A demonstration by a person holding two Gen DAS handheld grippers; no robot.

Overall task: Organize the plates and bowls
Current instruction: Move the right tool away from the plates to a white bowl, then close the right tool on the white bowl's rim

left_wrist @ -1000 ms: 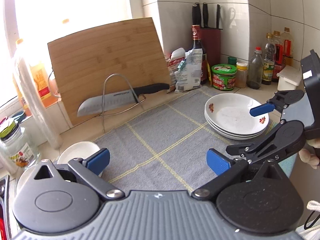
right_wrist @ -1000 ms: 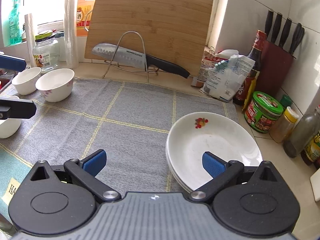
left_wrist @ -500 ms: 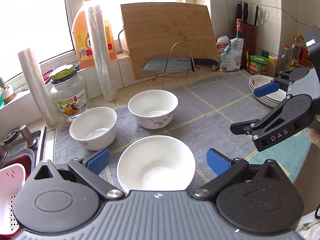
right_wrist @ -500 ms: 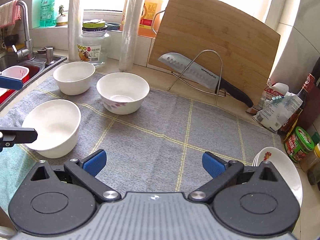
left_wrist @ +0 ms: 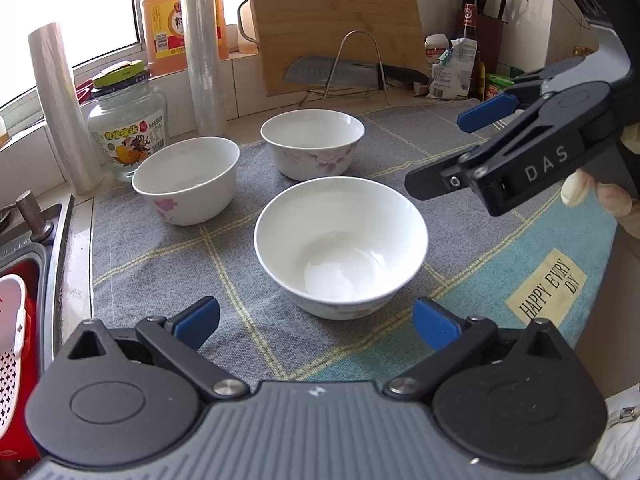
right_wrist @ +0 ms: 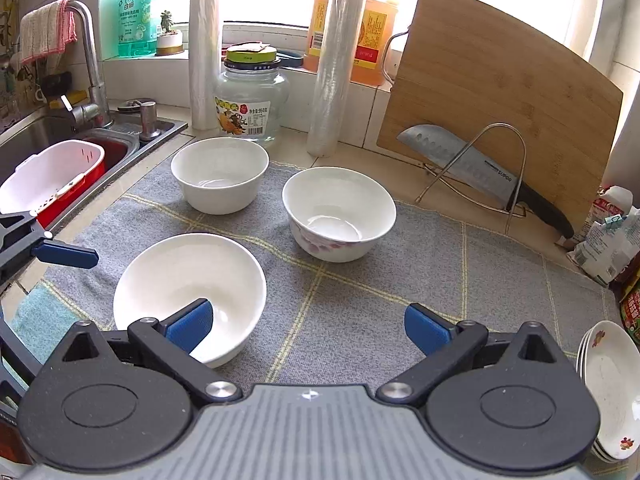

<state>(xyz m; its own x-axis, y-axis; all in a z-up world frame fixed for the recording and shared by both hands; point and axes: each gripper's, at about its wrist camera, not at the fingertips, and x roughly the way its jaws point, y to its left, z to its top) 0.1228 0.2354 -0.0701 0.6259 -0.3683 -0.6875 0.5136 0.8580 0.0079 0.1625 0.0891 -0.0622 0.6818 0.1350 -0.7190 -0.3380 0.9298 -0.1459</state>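
Note:
Three white bowls stand on a grey mat point(left_wrist: 160, 264). The near bowl point(left_wrist: 340, 246) point(right_wrist: 188, 292) lies just ahead of my open, empty left gripper point(left_wrist: 316, 322). The far left bowl point(left_wrist: 186, 180) point(right_wrist: 219, 174) and the flowered far right bowl point(left_wrist: 313, 144) point(right_wrist: 339, 213) stand behind it. My right gripper point(right_wrist: 308, 326) is open and empty, its left finger over the near bowl's right rim; it also shows in the left wrist view point(left_wrist: 460, 148). A stack of white plates point(right_wrist: 610, 392) sits at the far right.
A glass jar point(right_wrist: 252, 96), two film rolls point(right_wrist: 338, 60), an oil jug point(left_wrist: 176, 16), a cutting board point(right_wrist: 496, 96) and a knife on a wire stand point(right_wrist: 472, 168) line the back. A sink with a red-and-white basket point(right_wrist: 52, 176) is at left.
Both grippers swung left from the plate stack to the bowls. The near bowl now sits centred before the left gripper, and the right gripper has come closer above it.

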